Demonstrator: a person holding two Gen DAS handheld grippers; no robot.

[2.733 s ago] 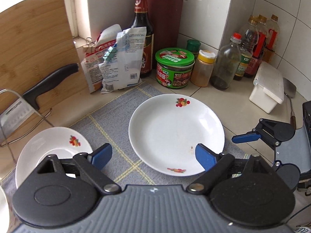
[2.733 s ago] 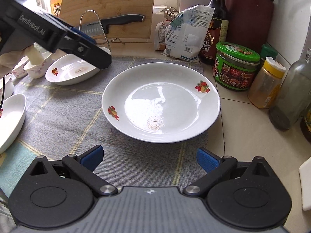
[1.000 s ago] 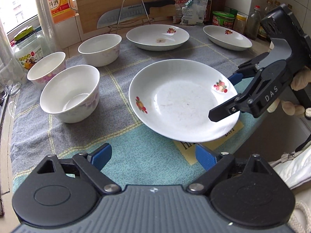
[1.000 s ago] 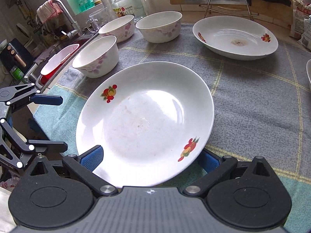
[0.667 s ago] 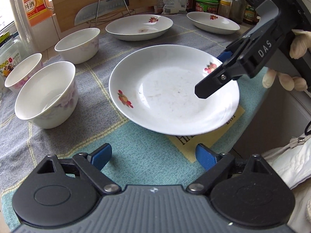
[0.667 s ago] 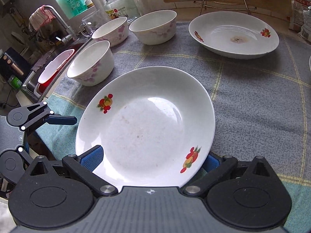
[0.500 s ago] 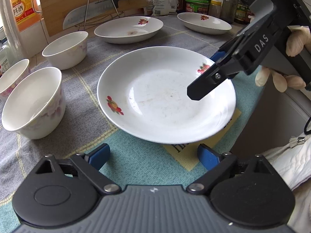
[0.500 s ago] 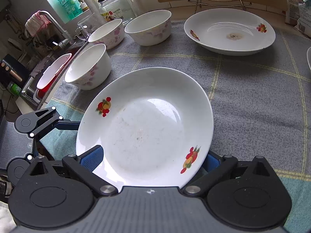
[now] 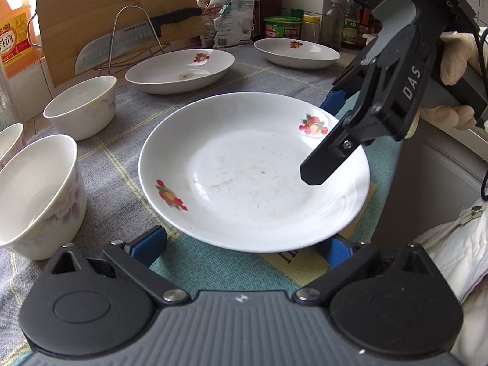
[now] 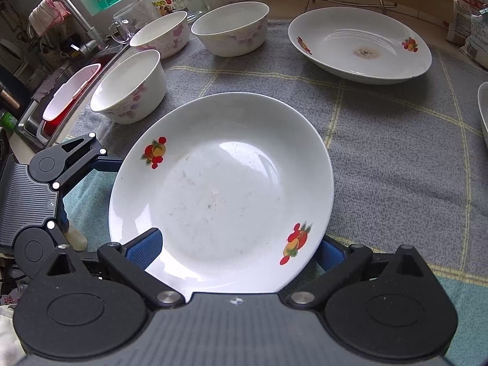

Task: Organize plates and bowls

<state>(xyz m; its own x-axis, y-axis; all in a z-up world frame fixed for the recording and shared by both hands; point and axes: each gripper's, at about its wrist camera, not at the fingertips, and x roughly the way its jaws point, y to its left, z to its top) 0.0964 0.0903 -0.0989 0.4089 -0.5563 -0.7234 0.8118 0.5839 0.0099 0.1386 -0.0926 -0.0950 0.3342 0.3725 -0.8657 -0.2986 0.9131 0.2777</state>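
Note:
A white plate with fruit prints (image 9: 244, 167) (image 10: 219, 189) lies on the grey checked cloth (image 9: 116, 164) near the counter's front edge. My left gripper (image 9: 244, 247) (image 10: 100, 183) is at its near rim with jaws still opening; the rim lies over the right pad and nothing is pressed. My right gripper (image 9: 324, 138) (image 10: 236, 251) straddles the opposite rim with wide jaws, one finger above the plate and one below. Two more plates (image 9: 180, 70) (image 9: 297, 53) sit farther back. Three white bowls (image 9: 80, 106) (image 9: 36, 195) (image 9: 9, 143) stand to the left.
A knife on a wire rack (image 9: 134, 39) and a wooden board (image 9: 106, 6) stand behind the plates, with jars and bottles (image 9: 280, 27) in the corner. A sink holding a red tub (image 10: 67, 97) lies beyond the bowls. The counter edge (image 9: 393, 164) drops off by a gloved hand (image 9: 457, 58).
My left gripper has sunk and closed in on the plate's near rim, and its jaws have spread wider. The right gripper has stayed at the plate's other side.

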